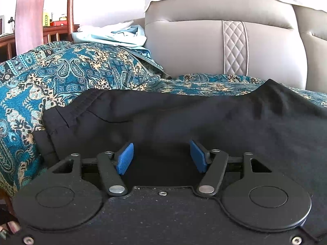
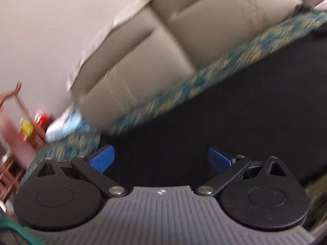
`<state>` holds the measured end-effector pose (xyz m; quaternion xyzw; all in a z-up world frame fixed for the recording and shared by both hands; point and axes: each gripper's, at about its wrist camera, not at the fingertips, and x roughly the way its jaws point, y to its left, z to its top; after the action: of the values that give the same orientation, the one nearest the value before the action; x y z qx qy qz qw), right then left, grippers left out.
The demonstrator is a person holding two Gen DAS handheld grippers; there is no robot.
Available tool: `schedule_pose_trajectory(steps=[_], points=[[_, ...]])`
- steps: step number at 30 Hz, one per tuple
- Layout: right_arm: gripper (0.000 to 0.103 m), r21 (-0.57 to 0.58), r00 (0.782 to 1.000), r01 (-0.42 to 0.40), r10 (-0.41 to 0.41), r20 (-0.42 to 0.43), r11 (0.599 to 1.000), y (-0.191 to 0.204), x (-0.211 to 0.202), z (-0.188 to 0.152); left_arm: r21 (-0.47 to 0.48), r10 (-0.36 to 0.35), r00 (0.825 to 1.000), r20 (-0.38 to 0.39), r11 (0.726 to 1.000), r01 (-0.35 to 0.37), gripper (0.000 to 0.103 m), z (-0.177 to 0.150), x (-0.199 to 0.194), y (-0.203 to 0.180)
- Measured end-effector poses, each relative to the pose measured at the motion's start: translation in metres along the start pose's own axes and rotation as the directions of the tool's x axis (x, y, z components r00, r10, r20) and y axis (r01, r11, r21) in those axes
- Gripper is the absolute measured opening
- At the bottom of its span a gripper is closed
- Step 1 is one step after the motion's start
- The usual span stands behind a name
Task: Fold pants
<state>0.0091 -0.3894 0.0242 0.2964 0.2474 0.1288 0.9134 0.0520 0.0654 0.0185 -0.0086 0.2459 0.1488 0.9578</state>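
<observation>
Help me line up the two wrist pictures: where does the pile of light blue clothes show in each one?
Left wrist view: the light blue clothes lie upper left of centre, on the patterned teal cover beside the sofa's backrest.
Right wrist view: the same pile shows blurred at the left edge, halfway down, as the picture is tilted.
Shared landmark: the beige sofa backrest.

ahead of the left hand-held gripper (image 1: 161, 155): black pants (image 1: 184, 118) lie flat, open room above them. beyond, the sofa backrest (image 1: 204, 47) blocks the way. far-left, a light clothes pile (image 1: 110, 34) sits on the patterned cover (image 1: 61, 71). right view blurred.
</observation>
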Motion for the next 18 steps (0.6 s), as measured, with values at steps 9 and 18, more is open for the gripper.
schedule_pose_trajectory(steps=[9,18], points=[[0.103,0.167,0.893,0.421,-0.439,0.098,0.892,-0.08,-0.062,0.041,-0.005,-0.01,1.0,-0.001,1.0,0.01,0.063,0.0,0.001,0.003],[0.103,0.58,0.65,0.458,-0.698,0.298,0.674,-0.158,-0.17,0.052,0.005,-0.008,1.0,-0.006,1.0,0.008,0.063,0.0,0.001,0.002]])
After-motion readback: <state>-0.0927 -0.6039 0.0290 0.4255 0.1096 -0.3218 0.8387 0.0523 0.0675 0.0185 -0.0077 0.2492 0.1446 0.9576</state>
